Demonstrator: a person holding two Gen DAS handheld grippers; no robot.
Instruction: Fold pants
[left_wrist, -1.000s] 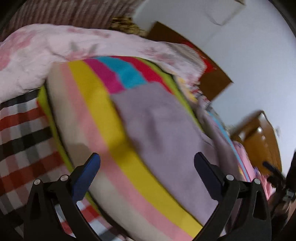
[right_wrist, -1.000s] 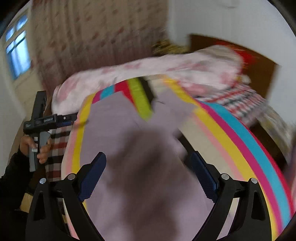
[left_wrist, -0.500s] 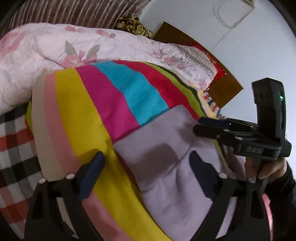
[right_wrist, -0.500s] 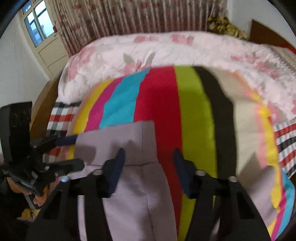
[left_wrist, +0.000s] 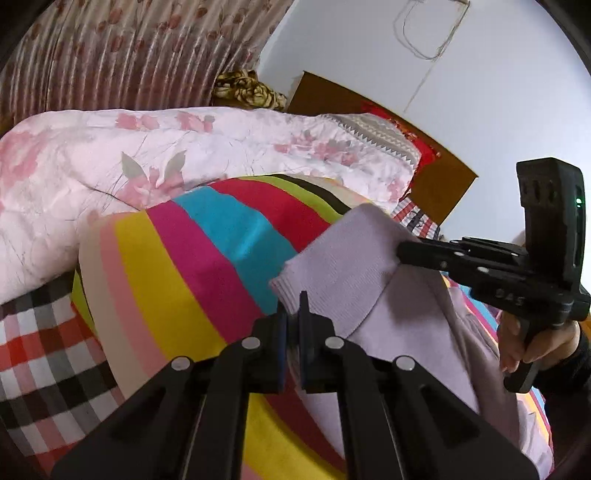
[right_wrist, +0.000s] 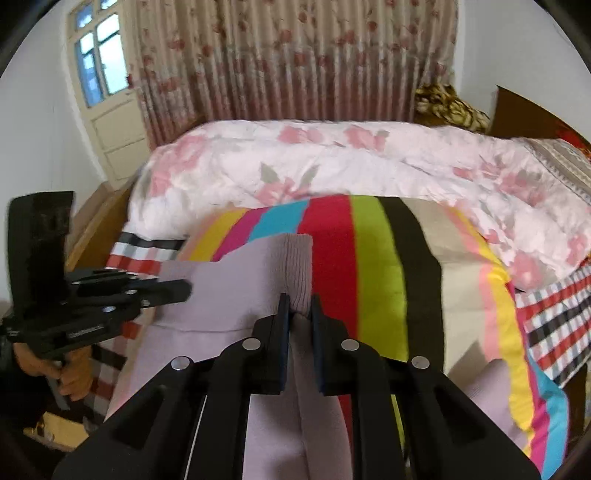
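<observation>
Left wrist view: left gripper (left_wrist: 291, 325) w/ jaws just closed down, pads pinching the near corner of the ribbed waistband of the lilac pants (left_wrist: 402, 332). Right gripper (right_wrist: 298, 321) has also been closing; it's nipping a bunched fold of the same waistband at the other corner. Pants lie on a striped blanket (left_wrist: 207, 258) on the bed, legs trailing toward the person.

Risks, my read: left bite looks shallow, right at the hem edge, so it could slip out on lifting. Right has gathered a wad, so the fold may come out skewed. Uneven pull would drag the blanket too.

Fabric: soft knit, ribbed band, limp. Blanket fleecy w/ bold stripes; floral quilt (right_wrist: 332, 166) puffy behind.
</observation>
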